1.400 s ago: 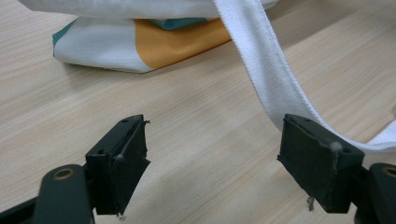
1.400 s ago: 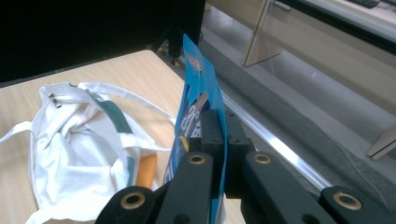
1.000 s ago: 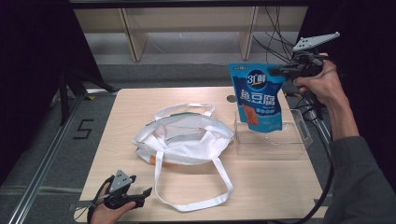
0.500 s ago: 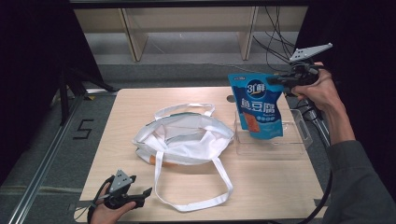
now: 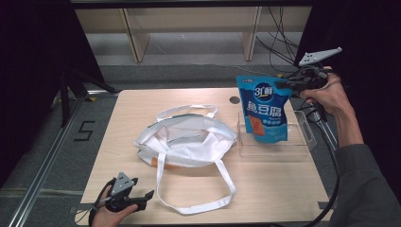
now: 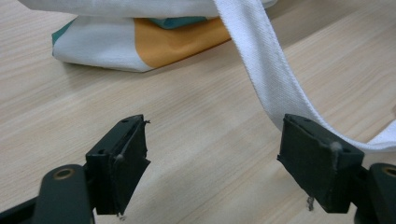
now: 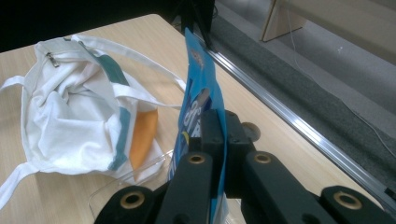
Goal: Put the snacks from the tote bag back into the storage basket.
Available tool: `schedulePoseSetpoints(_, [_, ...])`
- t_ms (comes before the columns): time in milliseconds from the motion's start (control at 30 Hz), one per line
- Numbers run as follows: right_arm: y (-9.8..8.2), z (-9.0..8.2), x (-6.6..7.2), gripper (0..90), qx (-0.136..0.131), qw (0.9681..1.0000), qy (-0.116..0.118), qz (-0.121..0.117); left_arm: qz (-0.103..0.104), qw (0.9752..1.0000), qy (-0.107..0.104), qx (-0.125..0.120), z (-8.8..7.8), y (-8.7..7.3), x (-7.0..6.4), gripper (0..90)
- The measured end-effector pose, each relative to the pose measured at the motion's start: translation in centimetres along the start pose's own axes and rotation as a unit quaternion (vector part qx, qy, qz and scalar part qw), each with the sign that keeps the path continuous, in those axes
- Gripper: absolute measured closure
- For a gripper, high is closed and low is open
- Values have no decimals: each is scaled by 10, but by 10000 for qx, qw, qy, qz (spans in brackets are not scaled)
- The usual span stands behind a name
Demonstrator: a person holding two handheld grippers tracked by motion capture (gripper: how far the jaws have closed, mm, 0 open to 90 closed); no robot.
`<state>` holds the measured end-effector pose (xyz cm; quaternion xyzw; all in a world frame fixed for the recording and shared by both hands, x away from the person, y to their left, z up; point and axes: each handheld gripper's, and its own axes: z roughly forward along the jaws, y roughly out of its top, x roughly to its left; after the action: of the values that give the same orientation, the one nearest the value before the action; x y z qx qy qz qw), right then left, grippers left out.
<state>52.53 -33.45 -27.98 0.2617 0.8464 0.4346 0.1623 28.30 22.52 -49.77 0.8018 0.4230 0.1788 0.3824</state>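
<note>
The crumpled white canvas tote bag lies mid-table. Right of it, over the clear plastic tray, the blue foil snack pouch hangs upright from the clenched right gripper. The left gripper, jaws spread and empty, sits near the bag's front strap.

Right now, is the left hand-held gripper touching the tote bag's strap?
Cannot tell. In the left gripper view the open left hand-held gripper has the white strap passing behind one jaw; overlap hides any gap or contact.

Light wooden table, white tote bag lying at centre, clear plastic tray at right
</note>
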Motion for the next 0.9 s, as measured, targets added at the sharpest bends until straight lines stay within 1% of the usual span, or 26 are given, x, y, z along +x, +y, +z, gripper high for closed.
schedulePoseSetpoints(33, [-2,0,-1,900,-72,10000,-66,9,-14,10000,0,-11,0,0,0,225])
schedulePoseSetpoints(67, [-3,-2,-2,900,-16,9999,-108,-60,-99,9999,12,-80,1,0,-1,225])
schedulePoseSetpoints(167, [-7,-6,-4,900,74,9999,-133,-49,-69,10000,6,-55,2,0,-1,226])
schedulePoseSetpoints(200, [-8,-6,-4,900,32,9998,-207,-72,-14,10000,-5,-28,1,0,-1,226])
schedulePoseSetpoints(233, [-9,-7,-6,900,72,9995,-263,-129,-17,10000,-6,-25,1,0,-1,226])
schedulePoseSetpoints(267, [-10,-9,-7,900,138,9995,-263,-117,-16,10000,-6,-27,1,0,-1,226])
schedulePoseSetpoints(400, [-14,-12,-11,900,146,9992,-303,-207,-3,10000,-5,-13,1,0,-1,226])
schedulePoseSetpoints(433, [-16,-13,-10,900,130,9994,-286,-118,0,10000,-4,-4,1,0,-1,226])
schedulePoseSetpoints(467, [-17,-14,-11,900,150,9994,-296,-102,1,10000,-3,-7,1,0,-1,227])
schedulePoseSetpoints(500, [-18,-14,-11,900,160,9994,-298,-102,7,10000,-4,0,1,0,-1,227])
schedulePoseSetpoints(533, [-19,-15,-12,900,152,9993,-305,-172,6,10000,-3,2,1,0,-1,227])
schedulePoseSetpoints(567, [-19,-16,-11,900,206,9992,-305,-126,3,10000,-2,-2,1,0,-1,227])
schedulePoseSetpoints(600, [-20,-17,-11,900,226,9991,-327,-130,10,10000,-4,1,1,0,-1,227])
schedulePoseSetpoints(633, [-20,-18,-12,900,241,9989,-350,-185,23,10000,-4,9,1,0,-1,227])
schedulePoseSetpoints(667, [-21,-19,-12,900,259,9990,-336,-116,33,10000,-5,12,1,0,-1,228])
schedulePoseSetpoints(733, [-22,-20,-13,900,269,9989,-360,-149,39,10000,-17,-9,1,0,-1,228])
schedulePoseSetpoints(767, [-23,-21,-14,900,316,9986,-398,-125,47,10000,-19,-6,1,0,-1,229])
schedulePoseSetpoints(800, [-23,-23,-14,900,393,9985,-353,-139,43,10000,-17,-12,1,0,-1,230])
schedulePoseSetpoints(833, [-24,-23,-15,900,333,9984,-415,-181,22,10000,10,-38,1,0,-2,230])
schedulePoseSetpoints(867, [-24,-25,-14,898,422,9980,-438,-148,-30,10000,38,-83,2,0,-3,231])
schedulePoseSetpoints(900, [-24,-25,-14,897,432,9980,-444,-155,-43,10000,57,-18,2,0,-3,233])
